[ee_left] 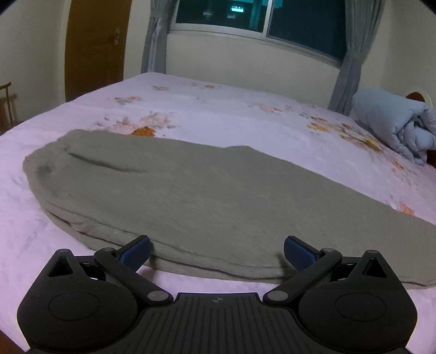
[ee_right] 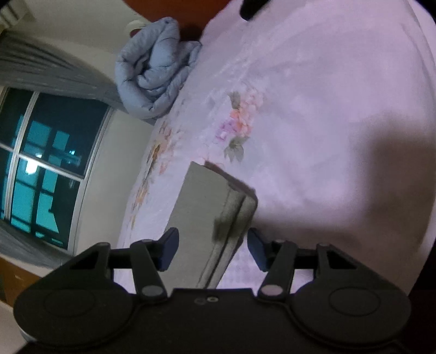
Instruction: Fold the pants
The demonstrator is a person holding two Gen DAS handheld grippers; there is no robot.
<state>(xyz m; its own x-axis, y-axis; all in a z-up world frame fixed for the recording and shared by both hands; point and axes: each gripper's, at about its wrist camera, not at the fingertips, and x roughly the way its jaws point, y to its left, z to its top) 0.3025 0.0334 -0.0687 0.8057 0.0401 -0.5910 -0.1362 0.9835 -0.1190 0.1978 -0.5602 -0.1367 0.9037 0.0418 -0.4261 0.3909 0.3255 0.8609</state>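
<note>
- The left gripper (ee_left: 216, 254) stands spread wide, its blue pads (ee_left: 136, 254) apart and gripping nothing; it sits low at the near long edge of the pants (ee_left: 190, 196), with the fabric edge just ahead of the fingertips.
- The right gripper (ee_right: 214, 249) is likewise released, jaws wide, with its view rolled on its side; the hem end of the pants (ee_right: 201, 217) lies in the gap between the two blue pads (ee_right: 170, 249), but neither pad presses on the cloth.
- The pants are grey-olive, laid flat on the bed (ee_left: 218, 114) with one leg stacked on the other, so doubled layers show along the near edge and at the hem.
- In the left wrist view the wider end lies to the left and the legs run off to the right.
- The bedsheet is pale pink with flower prints (ee_left: 141, 128).
- A rolled light-blue quilt (ee_left: 395, 122) sits at the far corner of the bed, well apart from the pants.
- Behind are a dark window (ee_left: 259, 19), grey curtains (ee_left: 156, 38) and a brown door (ee_left: 95, 46).
- No lettering or brand mark can be read on anything.
</note>
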